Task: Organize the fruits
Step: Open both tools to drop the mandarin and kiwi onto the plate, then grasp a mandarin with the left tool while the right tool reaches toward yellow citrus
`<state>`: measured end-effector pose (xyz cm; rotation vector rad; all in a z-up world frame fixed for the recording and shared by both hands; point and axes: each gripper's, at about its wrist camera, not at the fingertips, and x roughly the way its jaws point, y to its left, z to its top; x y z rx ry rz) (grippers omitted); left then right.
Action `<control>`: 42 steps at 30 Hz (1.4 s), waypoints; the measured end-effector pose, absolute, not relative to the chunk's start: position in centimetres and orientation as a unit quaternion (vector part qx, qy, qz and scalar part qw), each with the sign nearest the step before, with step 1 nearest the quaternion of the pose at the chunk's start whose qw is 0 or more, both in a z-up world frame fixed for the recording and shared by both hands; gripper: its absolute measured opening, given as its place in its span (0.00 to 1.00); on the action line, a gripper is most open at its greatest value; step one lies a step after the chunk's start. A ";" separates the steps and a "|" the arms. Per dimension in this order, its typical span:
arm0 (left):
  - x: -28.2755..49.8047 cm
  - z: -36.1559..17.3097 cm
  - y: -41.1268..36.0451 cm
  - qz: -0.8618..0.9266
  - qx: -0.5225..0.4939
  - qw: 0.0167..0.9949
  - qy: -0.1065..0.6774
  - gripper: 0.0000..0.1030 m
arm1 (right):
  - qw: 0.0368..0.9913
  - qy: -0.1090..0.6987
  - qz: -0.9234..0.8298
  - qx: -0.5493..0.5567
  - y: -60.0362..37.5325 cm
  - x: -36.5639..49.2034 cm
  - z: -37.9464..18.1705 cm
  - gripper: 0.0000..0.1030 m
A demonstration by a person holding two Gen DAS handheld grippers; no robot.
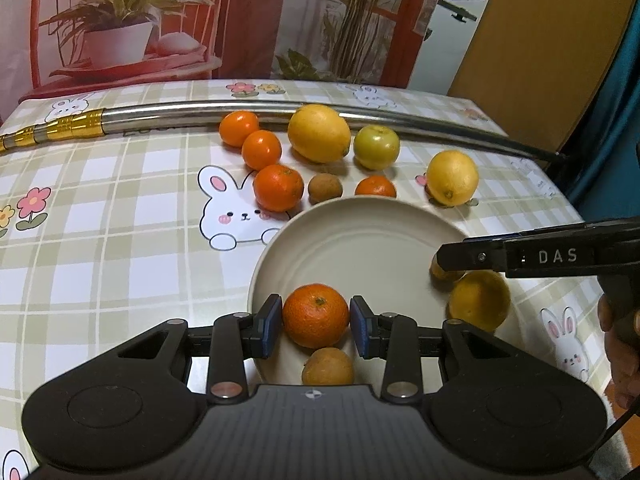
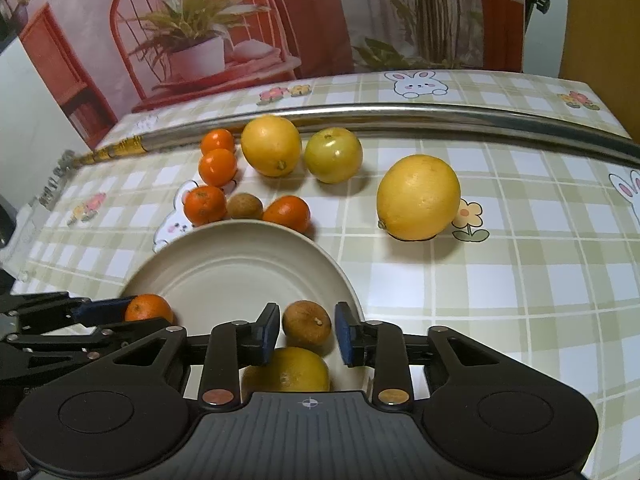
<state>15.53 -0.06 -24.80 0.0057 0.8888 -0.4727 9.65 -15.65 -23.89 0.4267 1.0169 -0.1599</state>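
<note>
A cream plate (image 1: 360, 232) lies on the checked tablecloth. My left gripper (image 1: 316, 325) is shut on an orange mandarin (image 1: 316, 314) just above the plate's near side. A small brownish fruit (image 1: 328, 366) lies in the plate beneath it. My right gripper (image 2: 306, 330) stands slightly open around a small brown fruit (image 2: 307, 322) that rests in the plate, with a narrow gap at each pad. A yellow citrus (image 2: 286, 368) lies in the plate right under that gripper. The right wrist view also shows the held mandarin (image 2: 148, 308) at the left.
Behind the plate lie three mandarins (image 1: 261, 149), a large yellow citrus (image 1: 319, 133), a green apple (image 1: 376, 147), a brown fruit (image 1: 325, 188), another mandarin (image 1: 375, 186) and a second yellow citrus (image 1: 452, 177). A metal pole (image 1: 200, 110) crosses the table's back.
</note>
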 end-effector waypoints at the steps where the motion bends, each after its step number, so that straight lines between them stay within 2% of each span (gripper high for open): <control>1: 15.6 -24.6 0.0 -0.229 -0.001 0.876 0.425 0.38 | 0.850 0.478 -0.074 0.209 -15.8 9.6 -23.7 0.29; 22: 18.0 -16.8 4.0 -0.182 -0.009 0.921 0.344 0.38 | 0.890 0.376 -0.124 0.226 -21.9 9.3 -17.5 0.30; 28: 20.3 -17.7 3.8 -0.176 0.004 0.913 0.367 0.38 | 0.882 0.382 -0.133 0.239 -22.9 9.2 -18.8 0.30; 33: 22.4 -18.9 1.5 -0.192 0.060 0.908 0.366 0.38 | 0.879 0.387 -0.134 0.245 -23.0 9.3 -19.9 0.30; 42: 27.4 -22.1 -1.0 -0.200 0.041 0.902 0.381 0.38 | 0.875 0.386 -0.135 0.258 -23.7 9.8 -20.9 0.30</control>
